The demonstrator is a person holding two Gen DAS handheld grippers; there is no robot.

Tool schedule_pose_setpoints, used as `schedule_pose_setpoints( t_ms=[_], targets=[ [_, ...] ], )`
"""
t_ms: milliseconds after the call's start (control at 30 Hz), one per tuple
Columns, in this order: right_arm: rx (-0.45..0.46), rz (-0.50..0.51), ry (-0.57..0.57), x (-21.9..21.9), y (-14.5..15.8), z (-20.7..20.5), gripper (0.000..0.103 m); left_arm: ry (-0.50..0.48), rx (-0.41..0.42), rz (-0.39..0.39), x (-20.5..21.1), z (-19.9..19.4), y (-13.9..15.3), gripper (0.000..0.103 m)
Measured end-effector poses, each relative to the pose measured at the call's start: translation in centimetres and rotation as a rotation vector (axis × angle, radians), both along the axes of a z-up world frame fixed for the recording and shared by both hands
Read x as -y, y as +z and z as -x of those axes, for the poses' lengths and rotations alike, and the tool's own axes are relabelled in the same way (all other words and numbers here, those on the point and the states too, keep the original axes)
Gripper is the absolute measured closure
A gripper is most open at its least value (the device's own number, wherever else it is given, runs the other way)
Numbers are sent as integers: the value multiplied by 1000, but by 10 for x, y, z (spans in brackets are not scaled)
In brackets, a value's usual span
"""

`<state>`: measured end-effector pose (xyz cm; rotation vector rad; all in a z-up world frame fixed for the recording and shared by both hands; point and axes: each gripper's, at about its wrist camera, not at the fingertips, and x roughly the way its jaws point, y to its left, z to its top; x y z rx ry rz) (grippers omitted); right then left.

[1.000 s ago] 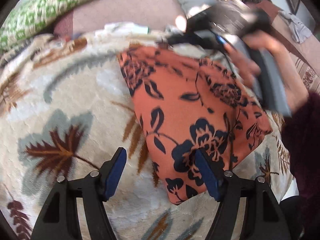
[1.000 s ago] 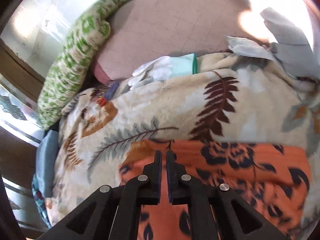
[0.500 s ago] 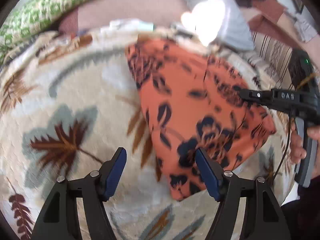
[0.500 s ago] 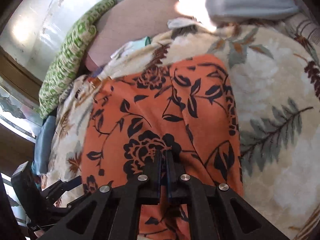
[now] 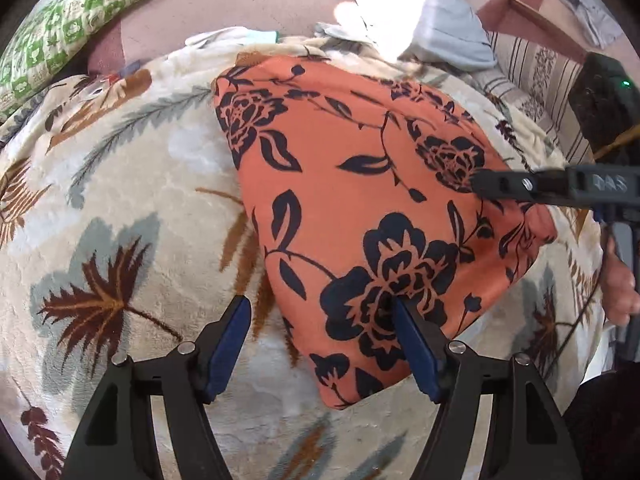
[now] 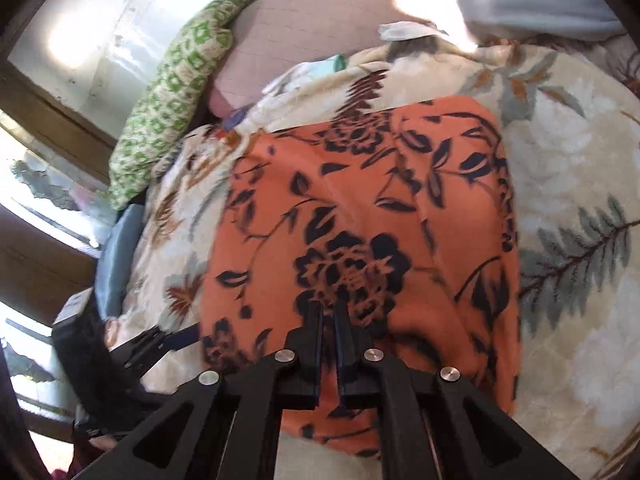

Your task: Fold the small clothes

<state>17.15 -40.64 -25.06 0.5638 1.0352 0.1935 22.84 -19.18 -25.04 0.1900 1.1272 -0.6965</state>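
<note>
On the leaf-patterned blanket [image 5: 120,208] of the bed, the orange floral garment [image 5: 360,208] is laid flat. It is judged thin, light and limp, best pinched at a corner or hem. Left claw [image 5: 320,344] is spread open over its near edge; right claw [image 6: 329,320] is closed, empty.
</note>
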Motion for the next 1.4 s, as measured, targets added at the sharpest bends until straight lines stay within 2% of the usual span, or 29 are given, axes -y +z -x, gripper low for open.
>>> schedule_pose_setpoints(
  t_ms=[67,133,267,367,500,567,700,767,833,900,933,1033,1133,1300,1400],
  targets=[
    [-36,-1,51,-9,-10,3,96,3,-25,7,-1,-2,-3,29],
    [-100,50,93,-21,-24,6,96,-6,-33,10,-4,-2,-1,29],
    [-116,49,89,-23,-21,21,96,-9,0,39,-13,-3,9,29],
    [-151,55,101,-27,-30,30,96,34,11,84,-23,-11,14,29],
    [-180,29,118,-24,-29,33,96,125,-27,160,-35,-25,14,29],
    [-135,26,109,-16,-16,35,96,159,-30,184,-37,-30,14,29],
    [62,11,-1,24,16,51,96,200,-52,254,-39,-40,15,28],
    [148,-22,-81,44,25,57,96,212,-68,281,-39,-42,15,20],
    [186,-68,-153,62,25,57,80,231,-69,279,-34,-45,13,19],
    [185,-86,-220,78,21,58,25,230,-89,292,-31,-48,12,18],
    [194,-102,-255,83,18,59,21,232,-104,299,-29,-49,10,18],
    [174,-149,-271,101,7,58,21,255,-141,295,-24,-54,4,17],
    [141,-150,-269,107,-11,46,21,252,-177,297,-17,-55,-4,17],
    [88,-211,-263,117,-44,29,21,245,-219,332,-15,-57,-12,17],
    [91,-248,-245,120,-58,21,21,248,-249,363,-15,-60,-18,17]
  ],
)
